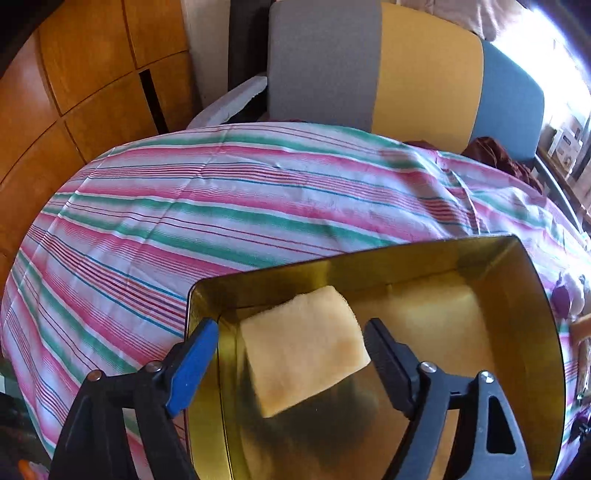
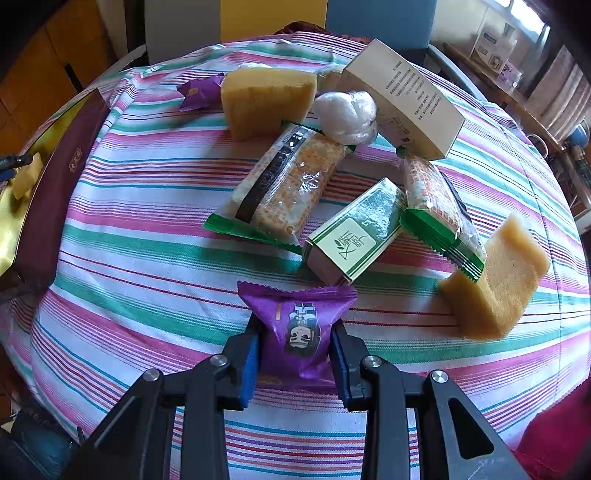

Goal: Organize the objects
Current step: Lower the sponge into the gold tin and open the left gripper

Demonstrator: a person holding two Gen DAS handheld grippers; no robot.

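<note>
Looking into a home, likely a living or dining room: striped tablecloth [image 1: 207,206] covering a table, wooden cabinet doors [image 1: 92,74] standing behind, a padded seat back [image 1: 373,66] in grey, yellow and blue panels facing the table, a sunlit window [image 2: 524,14] and cluttered side shelf [image 2: 517,92] showing beyond.

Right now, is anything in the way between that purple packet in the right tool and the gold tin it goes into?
Nothing visible blocks it. The purple packet sits clamped in the right tool, and only bare striped cloth lies between it and the gold tin at the far left. The other snacks lie farther back.
</note>
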